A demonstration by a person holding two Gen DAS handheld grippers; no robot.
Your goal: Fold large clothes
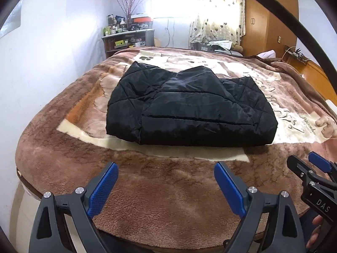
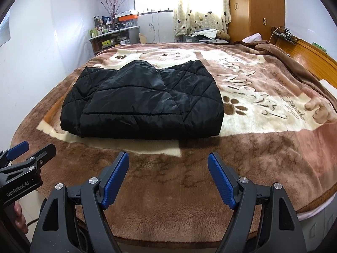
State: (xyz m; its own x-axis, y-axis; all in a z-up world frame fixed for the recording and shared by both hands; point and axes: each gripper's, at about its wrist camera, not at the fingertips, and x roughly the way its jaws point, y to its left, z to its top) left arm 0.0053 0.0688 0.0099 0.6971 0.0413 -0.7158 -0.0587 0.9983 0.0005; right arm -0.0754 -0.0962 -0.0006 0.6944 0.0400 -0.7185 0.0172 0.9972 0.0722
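A black quilted jacket (image 1: 189,107) lies folded into a thick rectangle on the bed, also seen left of centre in the right wrist view as the jacket (image 2: 141,103). My left gripper (image 1: 166,172) hovers open over the brown blanket, well short of the jacket's near edge, with nothing between its blue pads. My right gripper (image 2: 168,164) is likewise open and empty, just in front of the jacket's near right corner. Each gripper shows at the edge of the other's view: the right gripper (image 1: 311,175) and the left gripper (image 2: 25,154).
A brown and cream fleece blanket (image 2: 252,147) with paw prints covers the whole bed. A cluttered shelf (image 2: 113,35) stands against the far wall by the window, a wooden wardrobe (image 2: 254,8) at the far right, and a wooden headboard (image 2: 311,54) along the right side.
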